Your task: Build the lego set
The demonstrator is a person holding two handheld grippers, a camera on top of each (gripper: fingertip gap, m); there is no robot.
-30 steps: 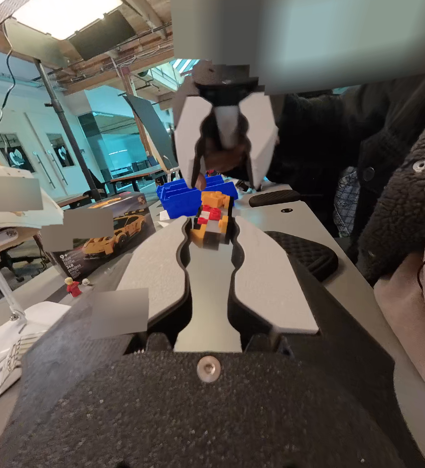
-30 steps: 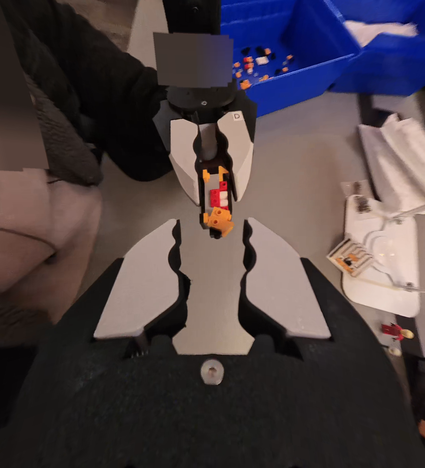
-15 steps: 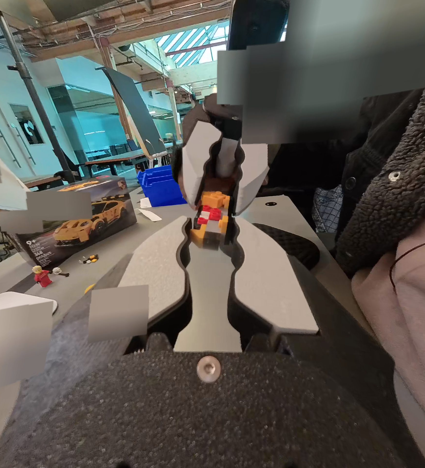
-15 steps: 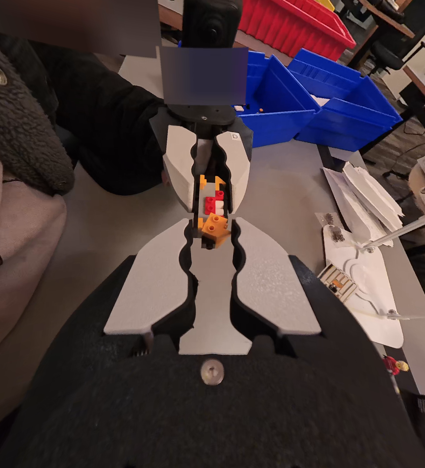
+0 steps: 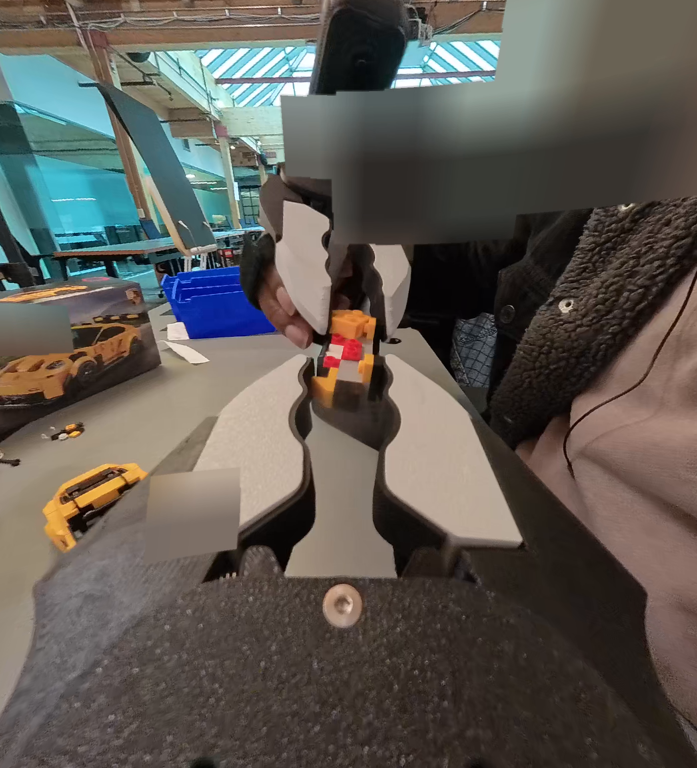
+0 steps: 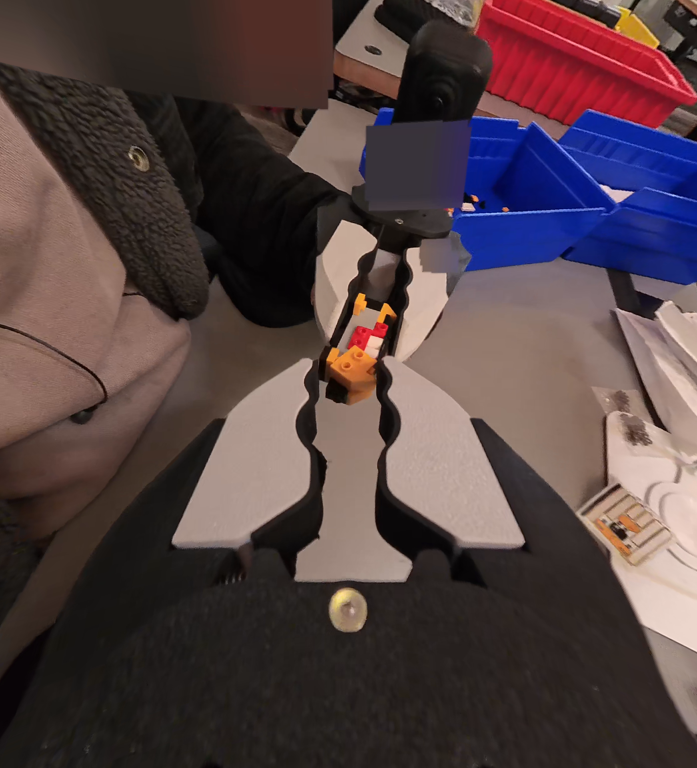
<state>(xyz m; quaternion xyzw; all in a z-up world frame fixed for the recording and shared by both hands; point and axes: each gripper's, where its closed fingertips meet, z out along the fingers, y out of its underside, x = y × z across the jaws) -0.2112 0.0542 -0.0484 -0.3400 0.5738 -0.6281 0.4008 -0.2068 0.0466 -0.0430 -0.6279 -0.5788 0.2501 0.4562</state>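
Above the desk [image 5: 230, 399], the left tool [image 5: 346, 374] and right tool [image 6: 348, 374] meet tip-to-tip, both apparently clamped narrowly on one small lego assembly [image 6: 355, 357].

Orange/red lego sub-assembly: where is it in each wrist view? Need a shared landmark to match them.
Left wrist view: lego sub-assembly sits just above centre, at this gripper's fingertips, with the right gripper closing on its far end.
Right wrist view: lego sub-assembly sits near centre, its near orange end at this gripper's fingertips, its far end inside the left gripper.
Shared landmark: blue bins on the table.
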